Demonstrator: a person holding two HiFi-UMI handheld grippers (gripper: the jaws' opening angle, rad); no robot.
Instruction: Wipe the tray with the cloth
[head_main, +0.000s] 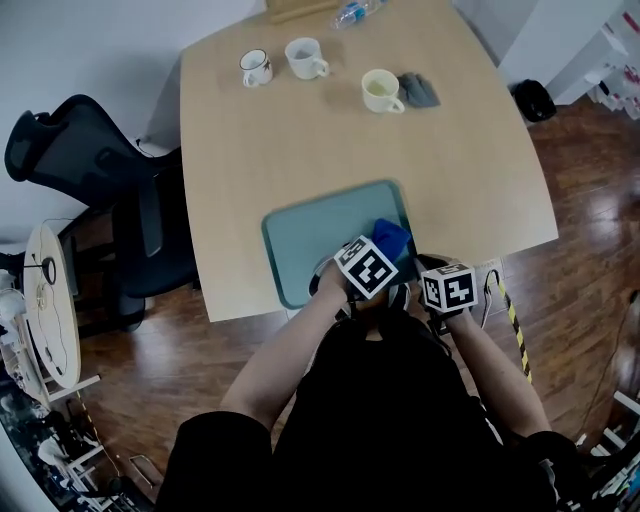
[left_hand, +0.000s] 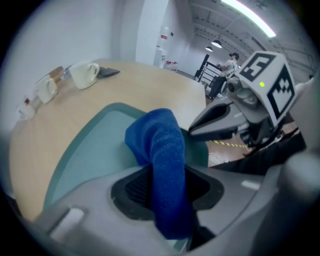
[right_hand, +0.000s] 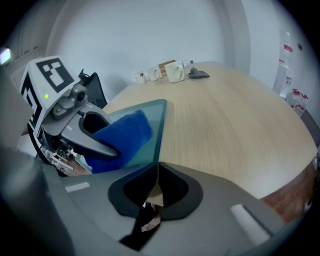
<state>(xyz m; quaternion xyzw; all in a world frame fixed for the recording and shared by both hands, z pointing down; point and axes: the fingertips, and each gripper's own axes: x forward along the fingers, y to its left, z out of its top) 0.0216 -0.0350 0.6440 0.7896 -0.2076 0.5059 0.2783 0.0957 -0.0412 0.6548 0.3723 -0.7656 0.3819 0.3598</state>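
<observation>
cloth (left_hand: 159, 150) — between left fingers (left_hand: 90, 200), over tray (left_hand: 85, 155)

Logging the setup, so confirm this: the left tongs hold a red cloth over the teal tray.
Not quite: the cloth in the left tongs is blue, not red, as the left gripper view shows. The left tongs do hold it over the teal tray.

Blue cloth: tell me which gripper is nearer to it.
Left. The left gripper grips the cloth itself over the tray; the right gripper sits beside it, shut on the tray's near corner.
</observation>
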